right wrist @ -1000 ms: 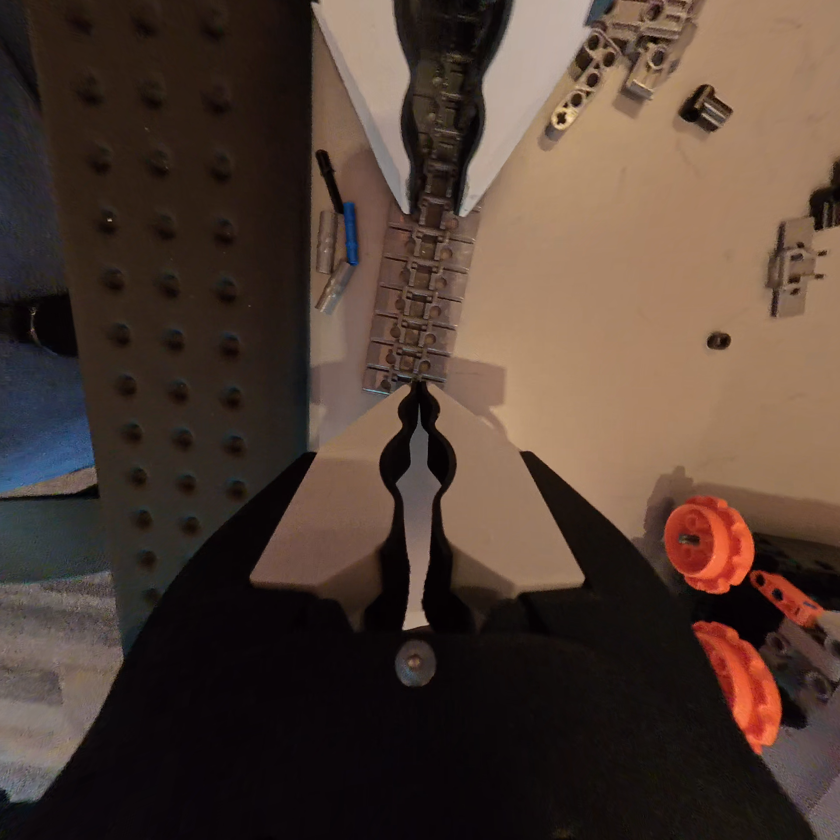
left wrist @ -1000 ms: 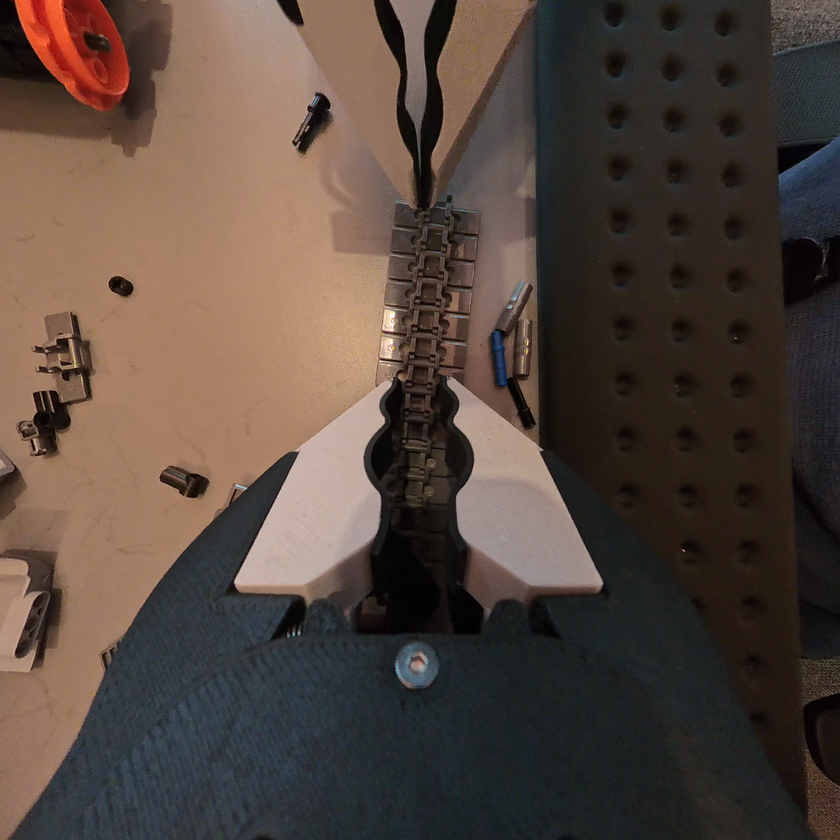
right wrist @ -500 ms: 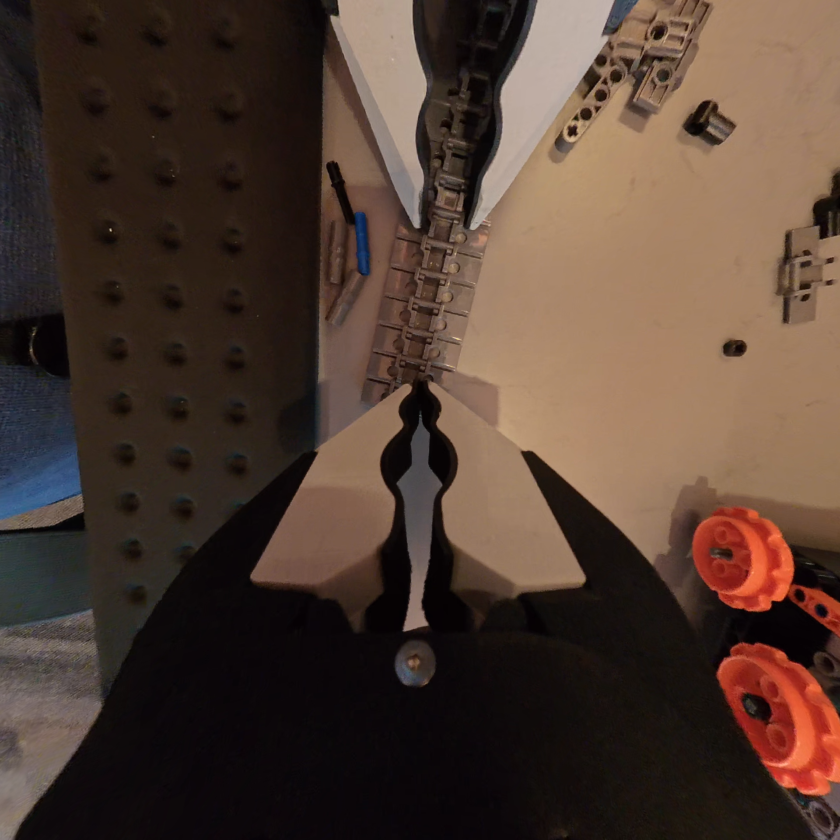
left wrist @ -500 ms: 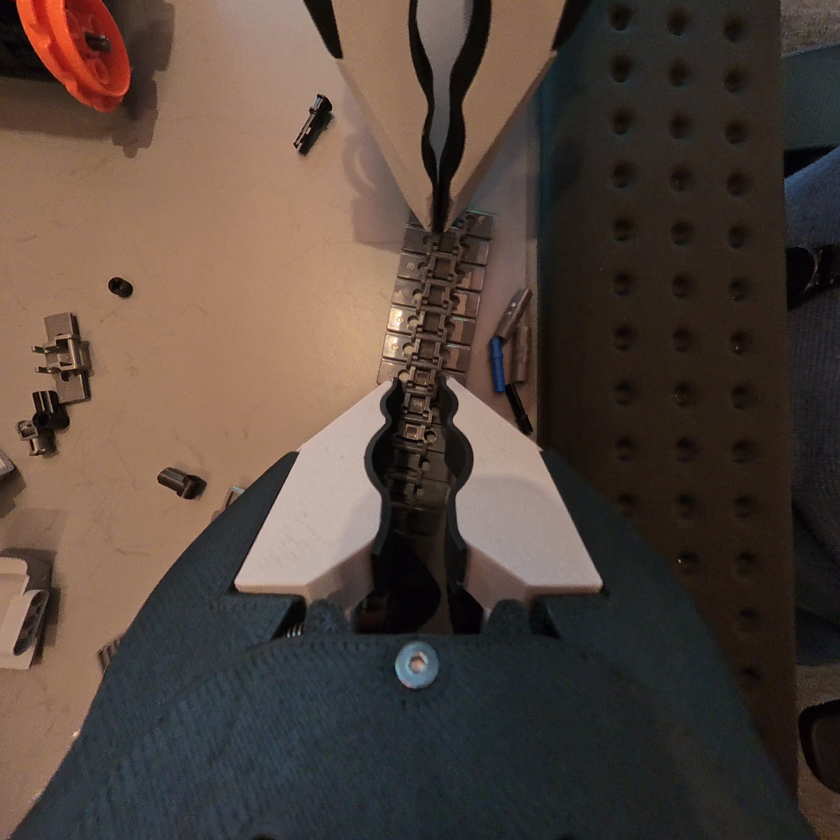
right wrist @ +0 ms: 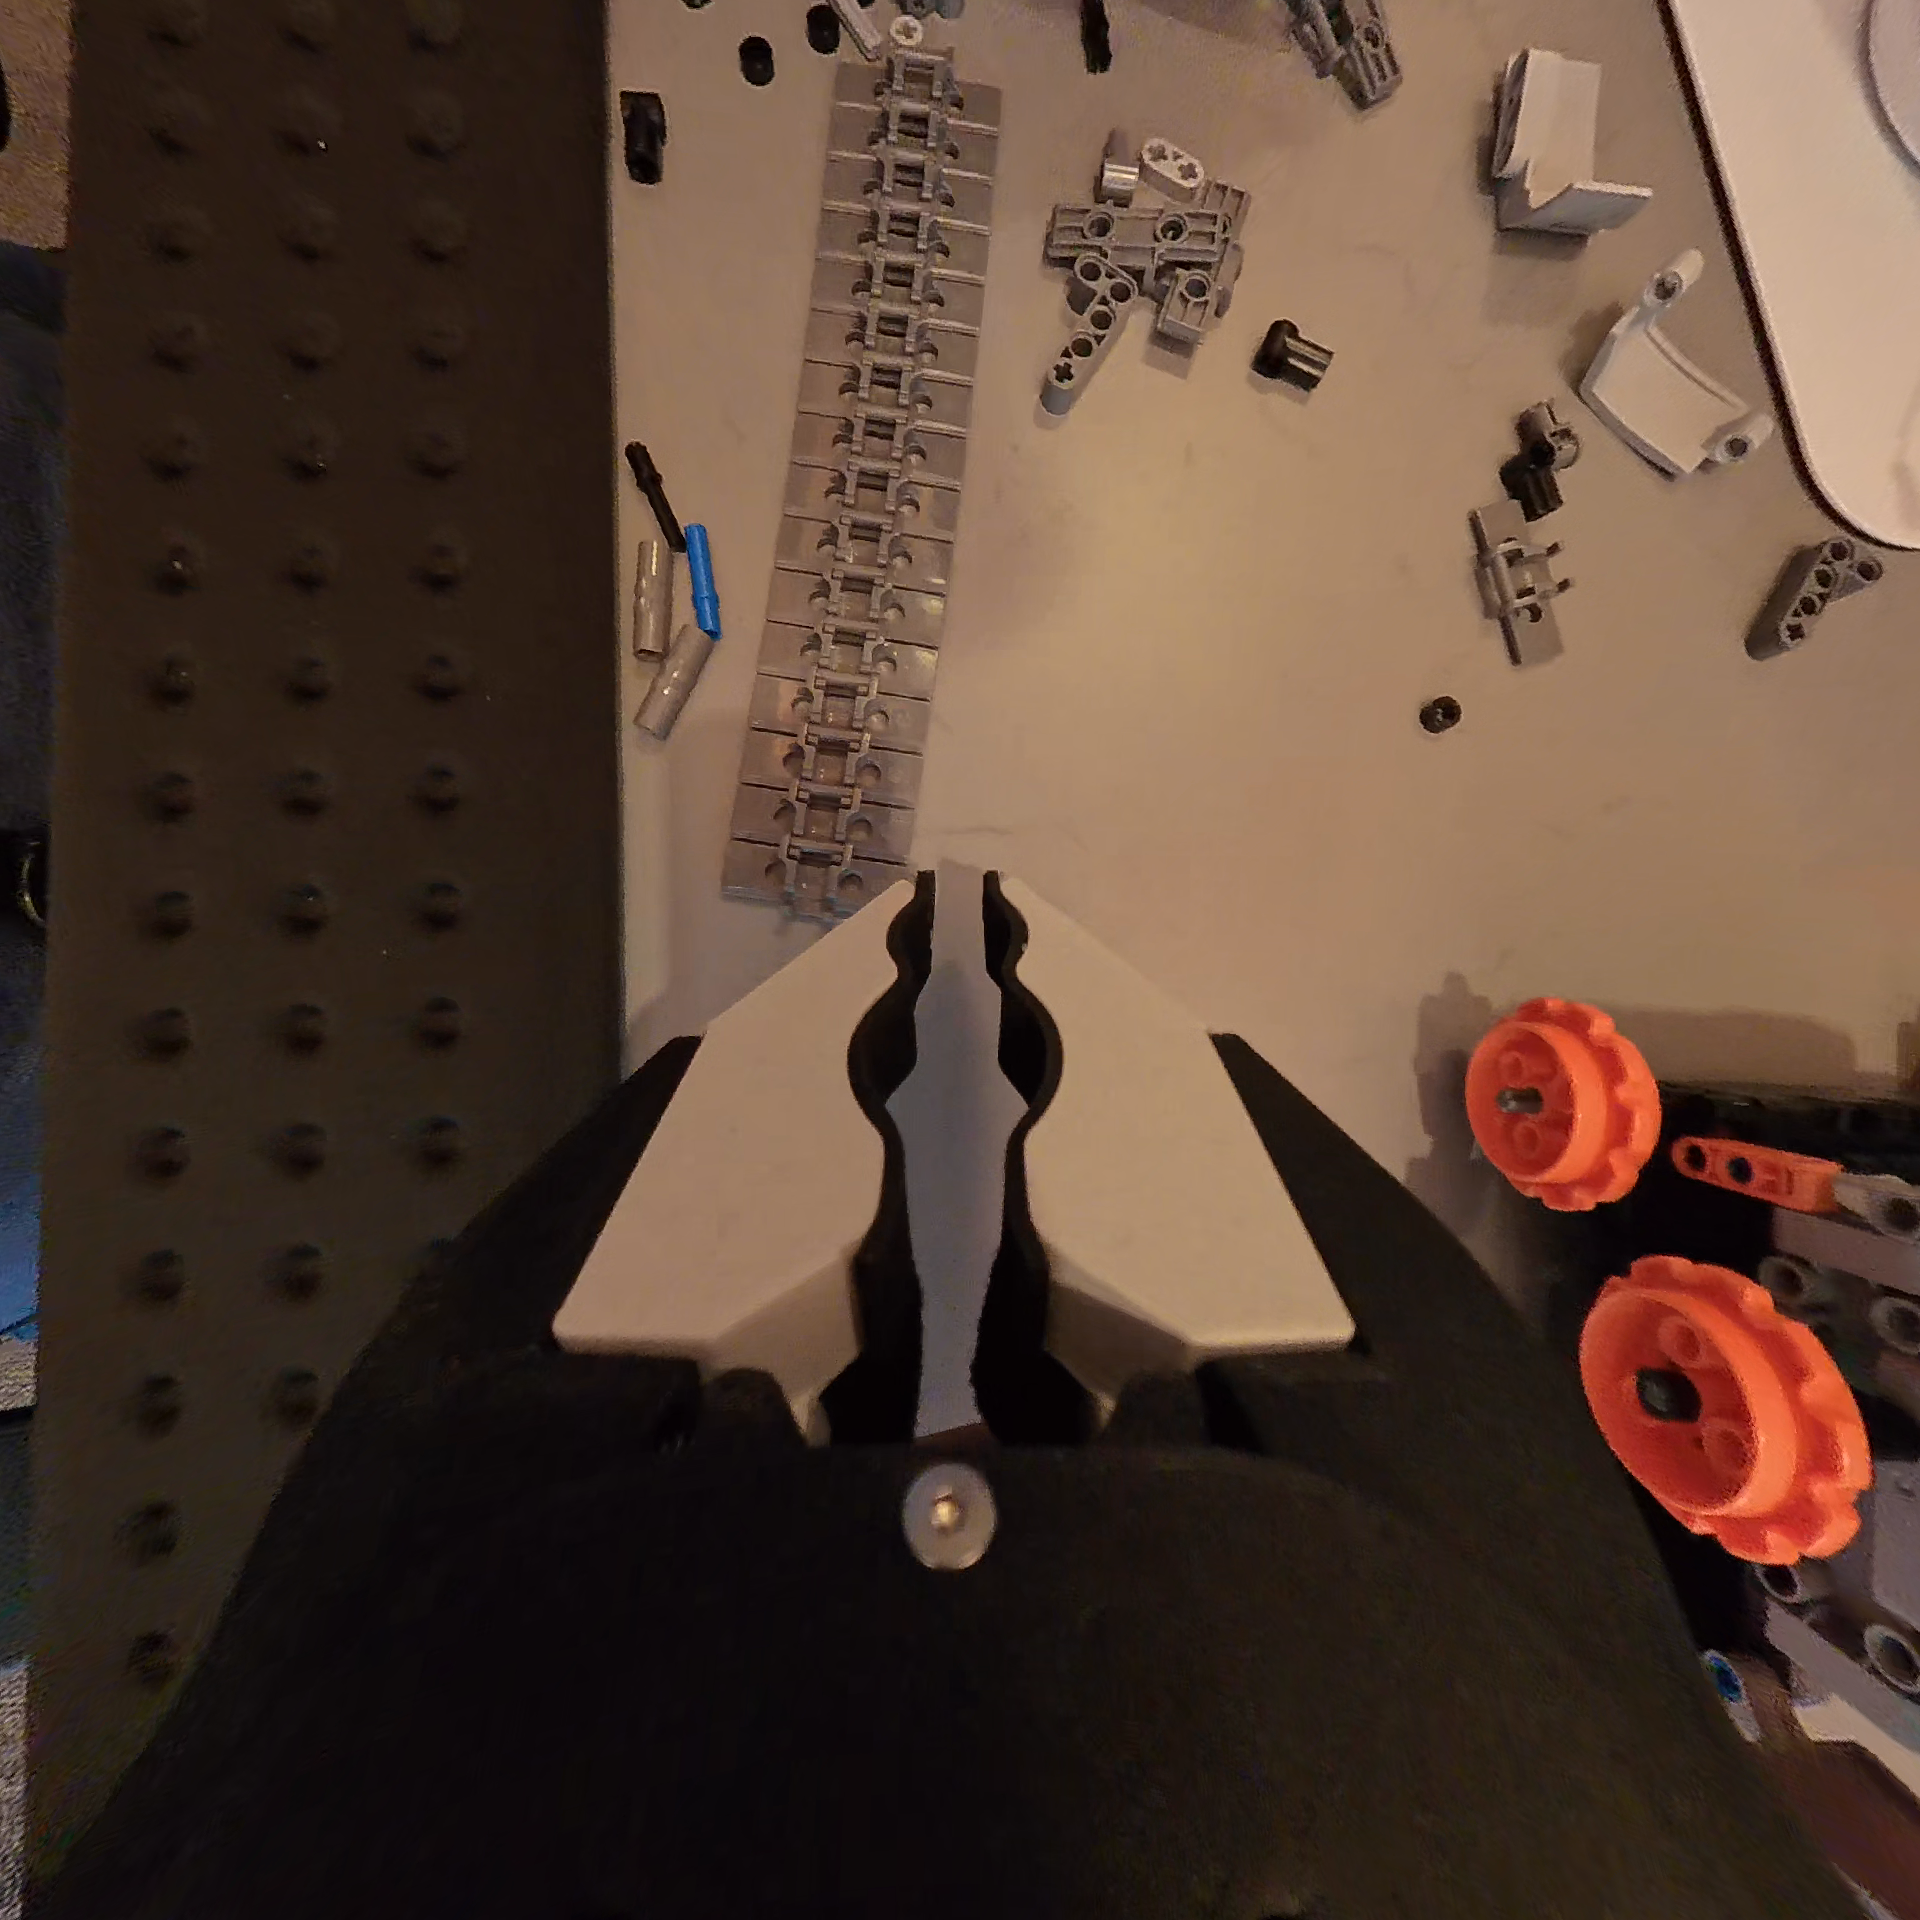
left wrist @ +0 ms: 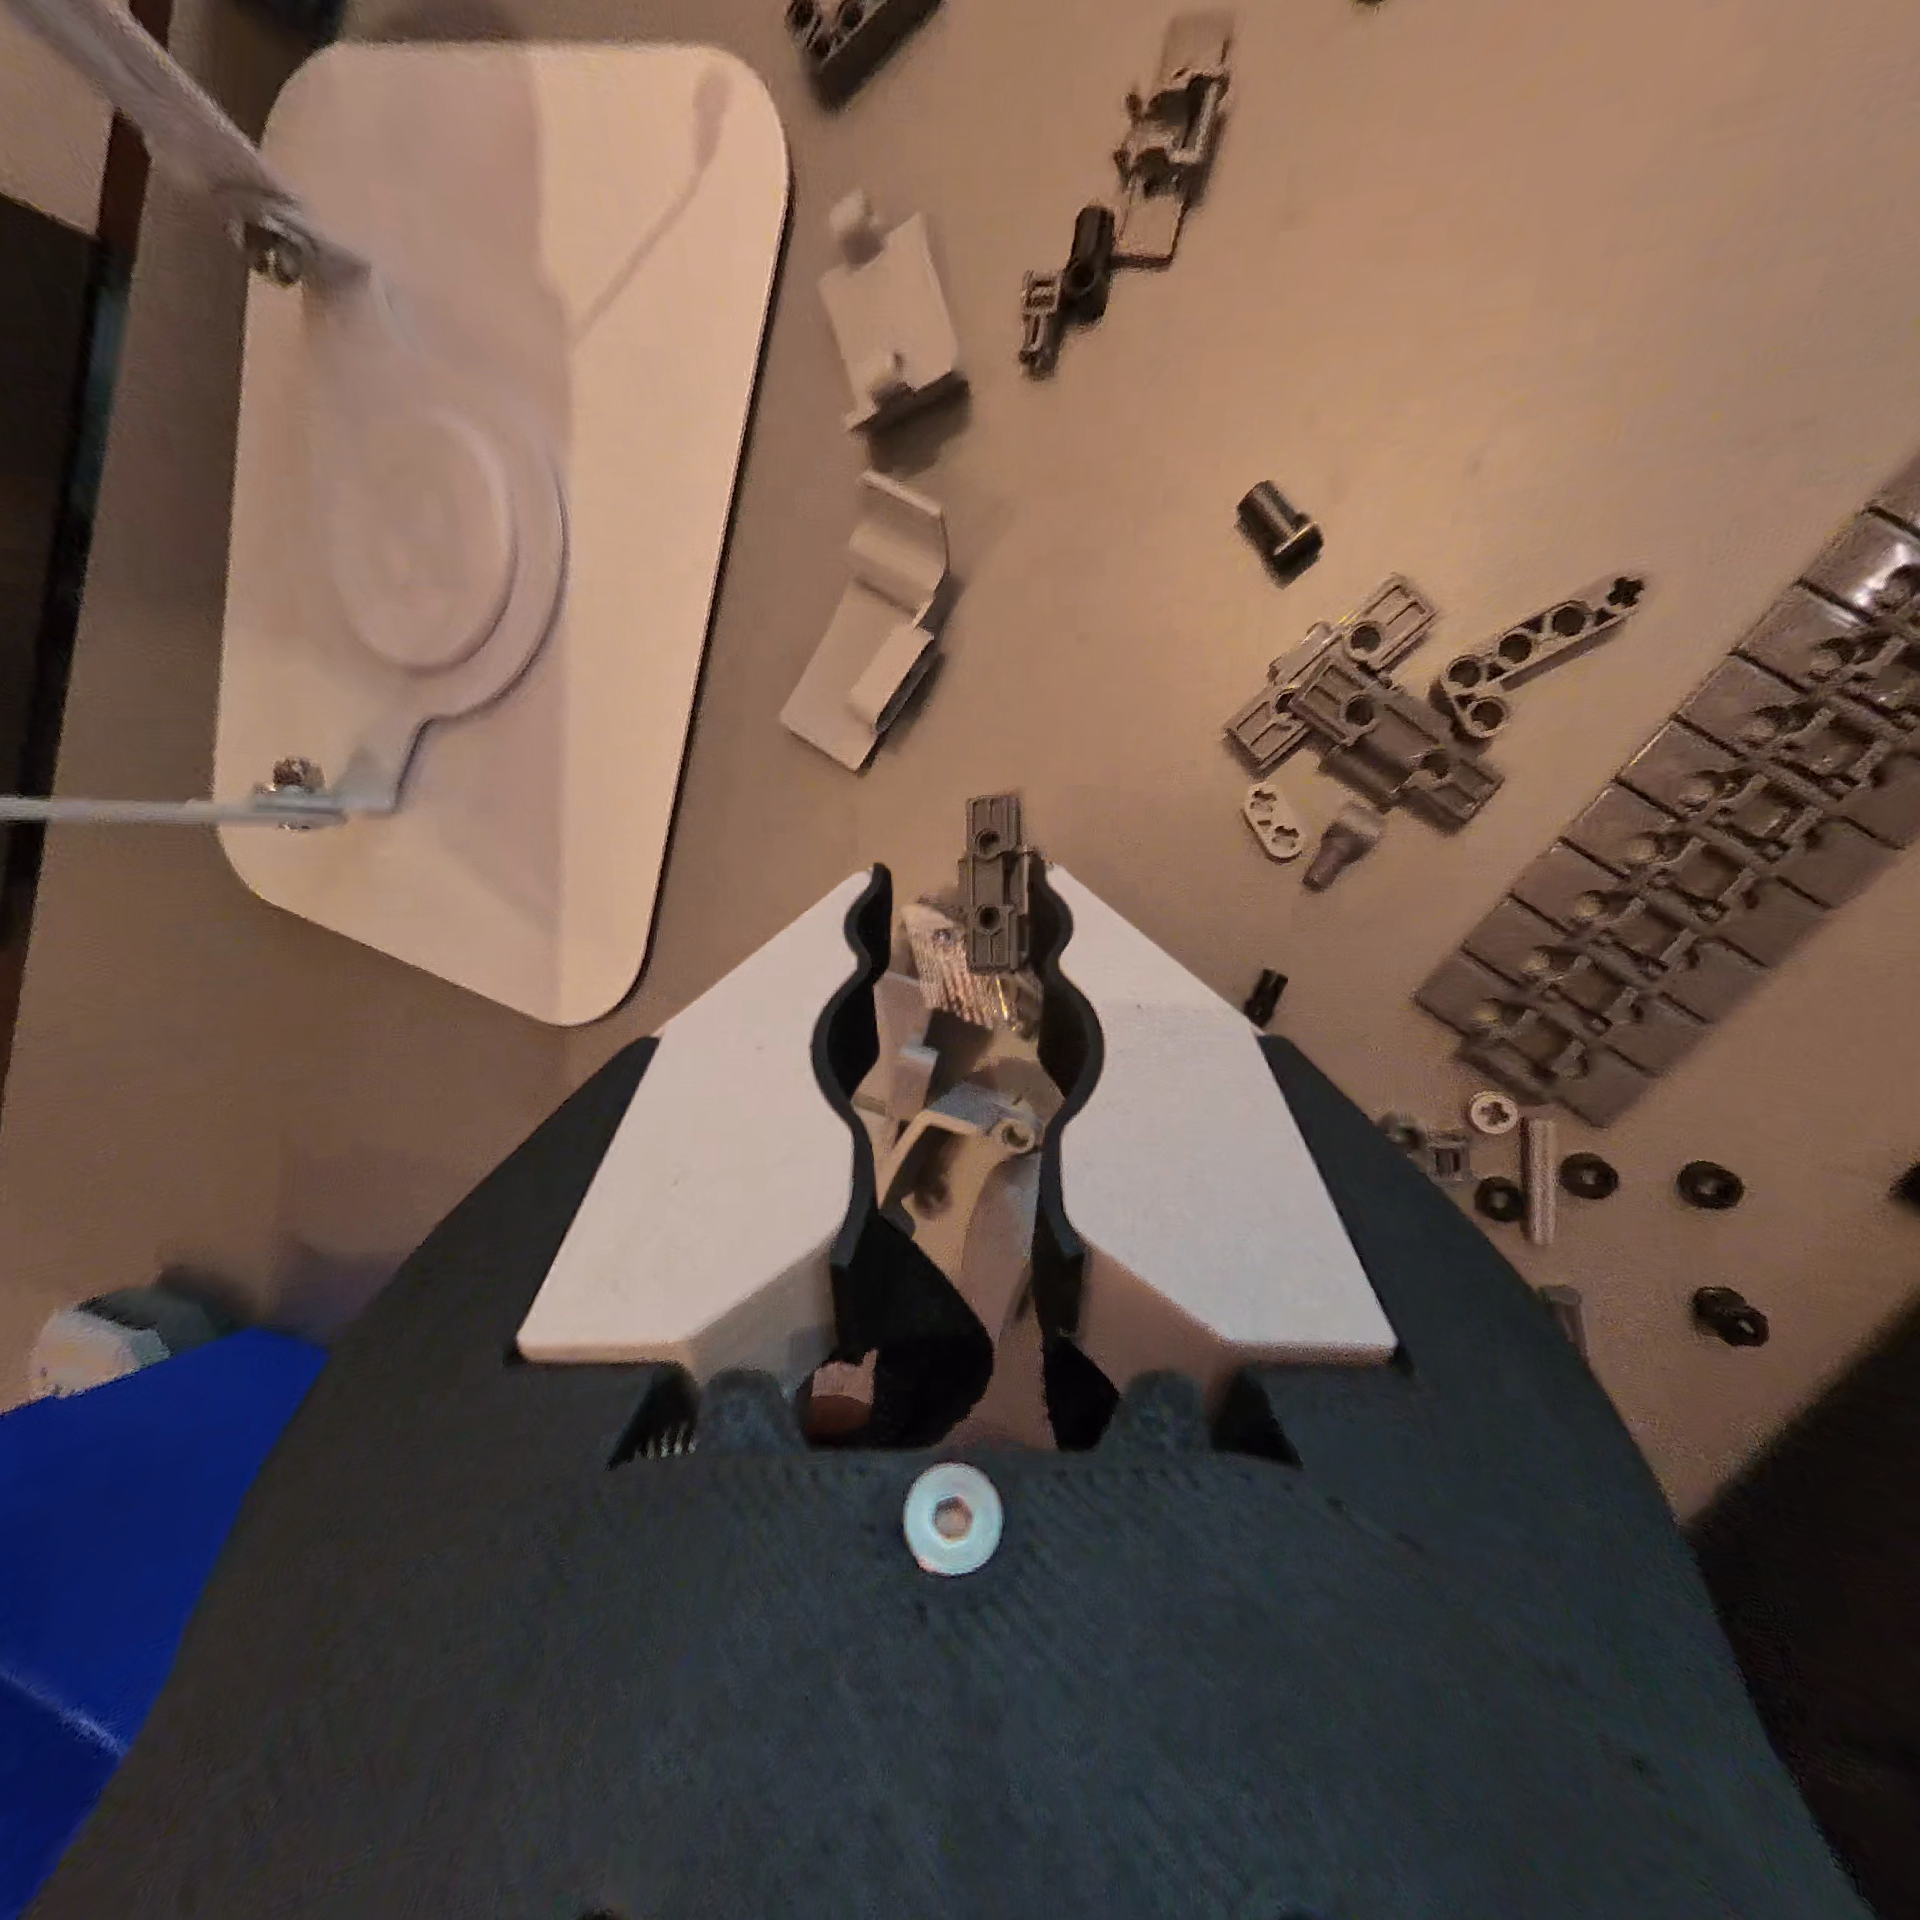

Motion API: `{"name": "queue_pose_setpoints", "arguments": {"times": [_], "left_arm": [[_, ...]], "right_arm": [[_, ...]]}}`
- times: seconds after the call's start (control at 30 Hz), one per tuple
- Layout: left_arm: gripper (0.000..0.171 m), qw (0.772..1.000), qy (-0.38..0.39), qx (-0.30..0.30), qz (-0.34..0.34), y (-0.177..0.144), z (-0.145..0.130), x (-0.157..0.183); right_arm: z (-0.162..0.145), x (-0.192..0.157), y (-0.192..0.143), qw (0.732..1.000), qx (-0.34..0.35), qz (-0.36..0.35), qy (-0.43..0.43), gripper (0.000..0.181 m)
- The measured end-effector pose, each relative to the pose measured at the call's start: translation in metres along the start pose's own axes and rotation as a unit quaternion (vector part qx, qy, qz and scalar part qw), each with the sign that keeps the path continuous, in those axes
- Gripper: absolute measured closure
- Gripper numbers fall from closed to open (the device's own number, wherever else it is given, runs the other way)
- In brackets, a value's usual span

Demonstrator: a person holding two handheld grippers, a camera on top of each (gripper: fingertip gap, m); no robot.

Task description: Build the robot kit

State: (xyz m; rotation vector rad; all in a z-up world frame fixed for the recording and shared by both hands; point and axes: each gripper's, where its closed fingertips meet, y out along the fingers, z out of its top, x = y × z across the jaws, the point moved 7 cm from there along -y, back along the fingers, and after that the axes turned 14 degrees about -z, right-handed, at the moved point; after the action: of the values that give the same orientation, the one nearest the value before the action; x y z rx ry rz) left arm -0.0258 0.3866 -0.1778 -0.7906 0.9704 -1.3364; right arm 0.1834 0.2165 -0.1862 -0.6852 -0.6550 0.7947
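Note:
A long grey track (right wrist: 883, 468) lies flat on the table; in the left wrist view it is at the right (left wrist: 1714, 831). My right gripper (right wrist: 958, 883) is slightly open and empty, its tips just right of the track's near end. My left gripper (left wrist: 961, 894) is open over a pile of light grey parts (left wrist: 956, 1132). A small dark grey link (left wrist: 994, 883) sits between its tips, close to the right pad. I cannot tell whether the link rests on the table. Neither gripper shows in the other's view.
A dark studded baseplate (right wrist: 312, 727) runs along the track's left. Orange wheels (right wrist: 1558, 1101) on a dark model are at the right. A white stand base (left wrist: 499, 499), a blue box (left wrist: 125, 1507), white panels (left wrist: 894, 312) and grey beams (left wrist: 1361, 717) lie around. Across from one pair of fingers to the other is roughly 25 centimetres. My right tips are roughly 9 centimetres from the long grey track (right wrist: 883, 468).
Both grippers have let go of the track, which now lies flat. The left gripper swung away to the loose grey parts by the white base. The right gripper opened a little and drew back.

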Motion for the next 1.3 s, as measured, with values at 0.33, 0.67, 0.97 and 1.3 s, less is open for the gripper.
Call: {"name": "queue_pose_setpoints", "arguments": {"times": [0.33, 0.67, 0.97, 1.3], "left_arm": [[0.160, 0.999, -0.006, -0.038, -0.015, 0.018, -0.011, 0.001], [0.160, 0.995, -0.017, 0.096, -0.037, 0.002, 0.020, 0.012], [0.161, 0.829, -0.090, 0.468, -0.293, -0.033, 0.122, 0.072], [0.161, 0.675, -0.157, 0.550, -0.467, -0.028, 0.152, 0.099]], "right_arm": [[-0.005, 0.001, -0.001, 1.000, 0.017, 0.002, 0.000, 0.176], [0.015, 0.013, -0.011, 0.992, 0.096, -0.081, 0.031, 0.173], [0.053, 0.026, -0.040, 0.912, 0.265, -0.311, 0.036, 0.120], [0.061, 0.022, -0.070, 0.842, 0.338, -0.420, -0.030, 0.133]]}}
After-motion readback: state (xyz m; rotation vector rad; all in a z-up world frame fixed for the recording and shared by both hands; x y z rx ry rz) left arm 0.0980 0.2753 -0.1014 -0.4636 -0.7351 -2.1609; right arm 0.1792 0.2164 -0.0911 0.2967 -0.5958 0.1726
